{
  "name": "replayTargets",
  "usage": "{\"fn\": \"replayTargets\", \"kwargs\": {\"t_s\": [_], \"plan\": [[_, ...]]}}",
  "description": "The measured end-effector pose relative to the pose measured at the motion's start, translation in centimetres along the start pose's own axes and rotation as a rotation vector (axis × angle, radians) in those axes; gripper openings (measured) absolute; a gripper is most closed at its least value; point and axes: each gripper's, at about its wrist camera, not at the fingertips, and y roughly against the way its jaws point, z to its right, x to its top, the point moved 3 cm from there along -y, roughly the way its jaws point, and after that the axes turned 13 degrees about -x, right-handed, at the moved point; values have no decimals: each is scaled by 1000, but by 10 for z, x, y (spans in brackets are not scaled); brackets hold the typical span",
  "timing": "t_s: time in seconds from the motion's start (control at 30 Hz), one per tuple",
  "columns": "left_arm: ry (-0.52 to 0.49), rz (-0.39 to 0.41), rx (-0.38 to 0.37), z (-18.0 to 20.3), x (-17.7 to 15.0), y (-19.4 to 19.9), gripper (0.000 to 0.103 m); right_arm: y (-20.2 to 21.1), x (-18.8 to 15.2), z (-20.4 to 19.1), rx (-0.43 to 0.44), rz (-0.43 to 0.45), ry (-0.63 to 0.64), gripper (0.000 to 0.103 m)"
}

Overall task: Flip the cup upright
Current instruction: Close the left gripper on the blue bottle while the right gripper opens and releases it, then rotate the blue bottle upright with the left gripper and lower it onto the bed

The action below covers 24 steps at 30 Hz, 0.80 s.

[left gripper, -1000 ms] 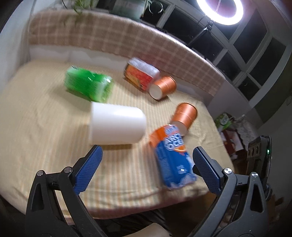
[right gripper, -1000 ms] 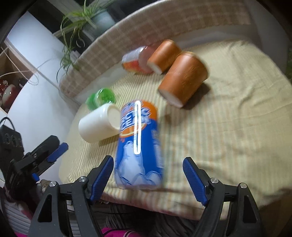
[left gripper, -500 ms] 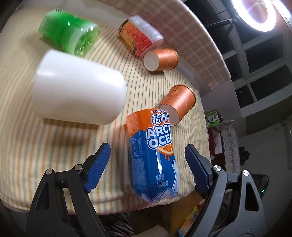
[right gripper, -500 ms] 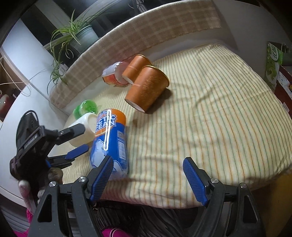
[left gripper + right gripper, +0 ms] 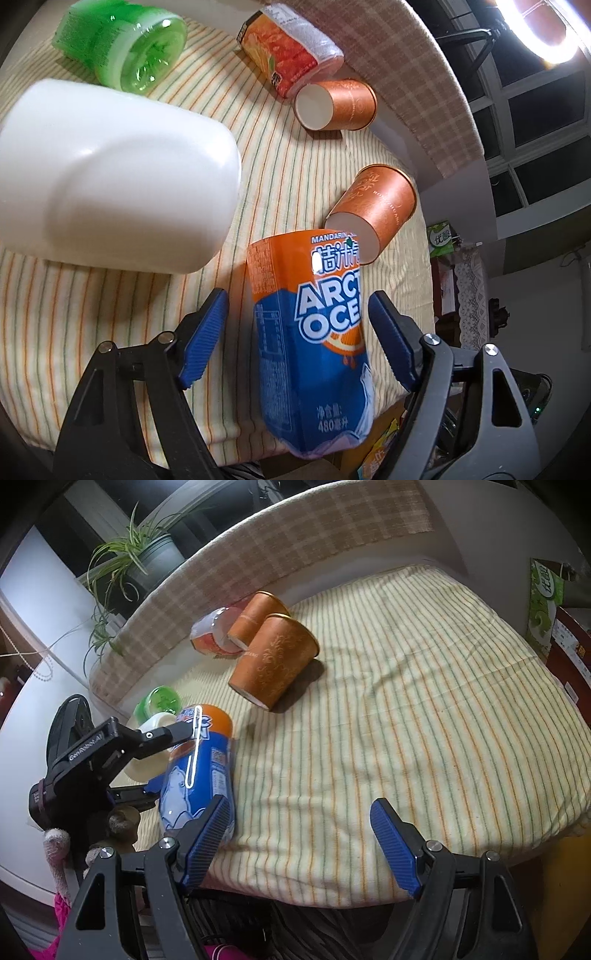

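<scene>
Left wrist view has the left gripper (image 5: 297, 334) with its jaws wide apart straddling the blue-and-orange Arctic Ocean bottle (image 5: 314, 343), which lies on its side at the near edge of the striped cloth (image 5: 110, 314); no contact that I can make out, so nothing is gripped; honestly I can't tell which "cup" is meant, since everything here is tipped over; taking that bottle as the landmark, the white cup (image 5: 110, 177) lies on its side just beyond it to the left, one orange paper cup (image 5: 376, 210) touches or nearly touches its far end, a second orange cup (image 5: 336, 105) sits further back, near a green bottle (image 5: 125, 48) and an orange-labelled bottle (image 5: 291, 48); right gripper (image 5: 299, 843) hangs open off the bottle's right, over bare cloth, holding nothing; looks like the approach step to me; next move probably needs closing squarely on the body, then tilting upright.
</scene>
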Motion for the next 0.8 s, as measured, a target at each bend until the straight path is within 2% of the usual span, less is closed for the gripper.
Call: {"fn": "replayTargets", "kwargs": {"t_s": [0.2, 0.33, 0.57, 0.8], "plan": [[0, -9, 7, -2, 2, -12, 77, -2, 0, 5, -16, -4, -3, 81], [-10, -20, -2, 1, 3, -16, 67, -4, 2, 9, -20, -8, -17, 81], [-54, -7, 14, 8, 1, -10, 65, -5, 1, 9, -24, -11, -17, 81], [-144, 24, 29, 24, -4, 5, 65, -4, 2, 7, -23, -6, -17, 81]]}}
